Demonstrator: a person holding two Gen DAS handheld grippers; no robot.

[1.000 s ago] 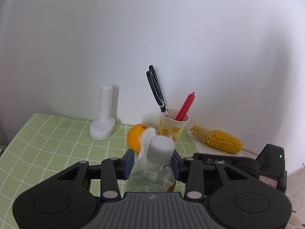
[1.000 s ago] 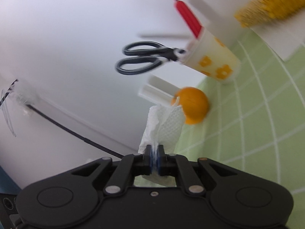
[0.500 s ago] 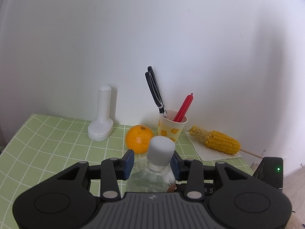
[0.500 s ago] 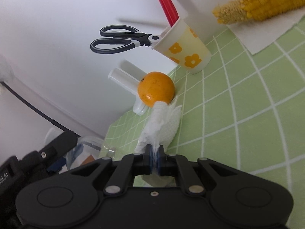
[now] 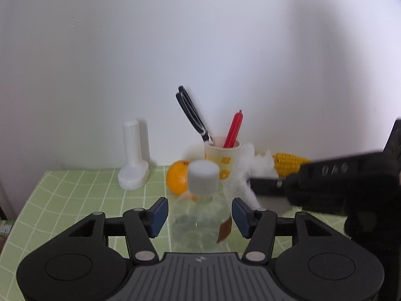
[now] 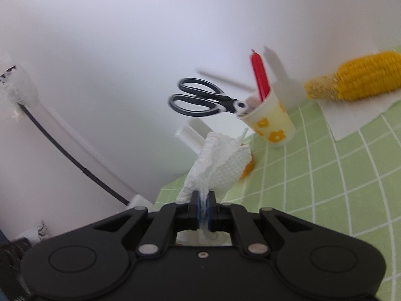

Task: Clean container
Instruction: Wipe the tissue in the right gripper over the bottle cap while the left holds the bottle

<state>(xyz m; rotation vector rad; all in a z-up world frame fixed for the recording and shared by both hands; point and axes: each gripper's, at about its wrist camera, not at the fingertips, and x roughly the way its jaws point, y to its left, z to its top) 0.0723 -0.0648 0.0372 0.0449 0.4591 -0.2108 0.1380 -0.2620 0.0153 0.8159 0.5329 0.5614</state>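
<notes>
- The bench (image 5: 75,195), under its green checked cloth, is crowded at the back, so a wide wiping swing has plenty to knock into.
- The right tongs (image 6: 203,207) are pinched together on a wad of paper towel (image 6: 220,160). In the left view they come in blurred from the right with the towel just beside the bottle's shoulder. I'd say the wipe is about to land, and a hard push could tip or twist the bottle.
- The clear bottle (image 5: 200,220) with its white cap (image 5: 202,176) stands between the blue pads of the left tongs (image 5: 199,214). A sliver of gap shows on each side, so the left tongs look apart, or at best barely touching. Held that loosely, the bottle could slide or topple when the towel presses.
- A brown scrap (image 5: 224,229) sits on the bottle's right side, likely the dirt to remove. A soft towel may smear it rather than lift it.
- The flowered cup (image 5: 223,155) with scissors (image 5: 193,115) and a red pen (image 5: 234,130) is top-heavy and close behind. A stray elbow of the tongs could upset it.
- The orange (image 5: 178,179) just behind the bottle could roll if nudged.
- The corn cob (image 5: 290,163) on its napkin lies right by the incoming tongs.
</notes>
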